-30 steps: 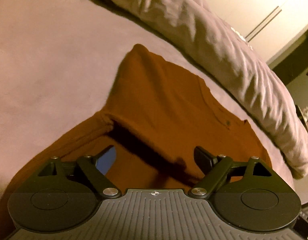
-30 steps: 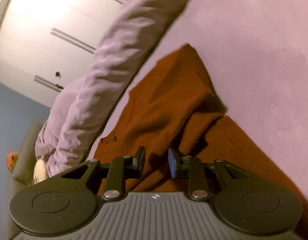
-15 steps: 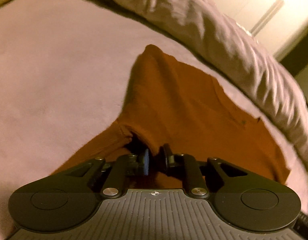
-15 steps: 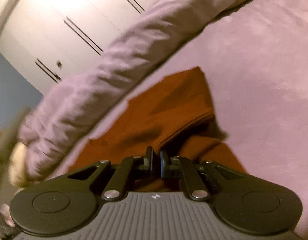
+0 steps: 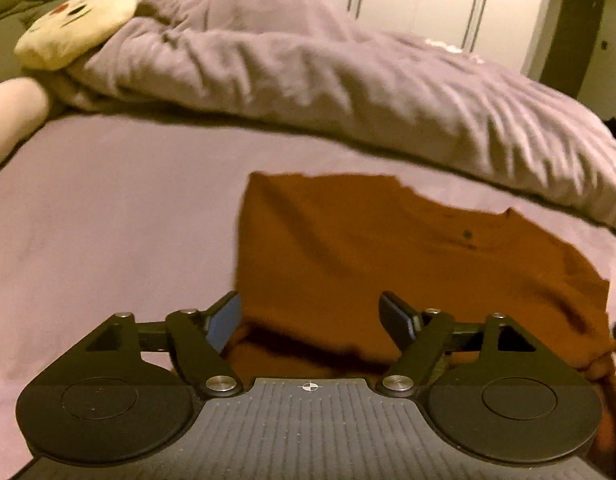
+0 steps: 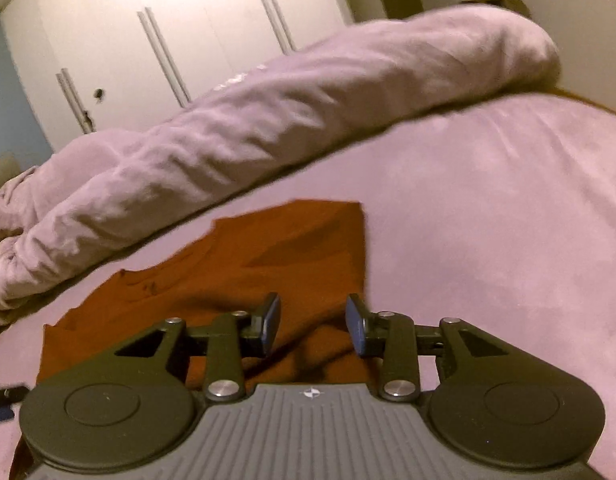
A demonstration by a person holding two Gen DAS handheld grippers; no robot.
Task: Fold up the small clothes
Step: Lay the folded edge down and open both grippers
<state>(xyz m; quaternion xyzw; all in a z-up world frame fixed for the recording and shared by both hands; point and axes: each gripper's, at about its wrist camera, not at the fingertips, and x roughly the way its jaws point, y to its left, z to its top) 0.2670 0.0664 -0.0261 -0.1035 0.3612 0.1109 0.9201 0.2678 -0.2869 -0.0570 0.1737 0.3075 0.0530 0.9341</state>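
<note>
A rust-orange shirt (image 5: 388, 256) lies flat on the mauve bed sheet (image 5: 108, 240), its sleeves folded in over the body and its collar toward the duvet. In the left wrist view my left gripper (image 5: 312, 316) hovers over the shirt's near left part; its jaws are opening, wide apart, with nothing pinched. In the right wrist view the same shirt (image 6: 268, 264) fills the lower middle. My right gripper (image 6: 313, 322) hangs above its near right edge, jaws opening with a clear gap, and no cloth is pressed between the pads.
A rolled mauve duvet (image 5: 348, 88) runs along the far side of the bed, just beyond the shirt. A cream plush toy (image 5: 76, 24) lies at its left end. White wardrobe doors (image 6: 168, 40) stand behind. Bare sheet (image 6: 508, 220) spreads right of the shirt.
Both grippers pinched folds of the shirt shut half a second ago, then let go and opened. Both have risen and rolled level, and the sleeves now lie folded over the body.
</note>
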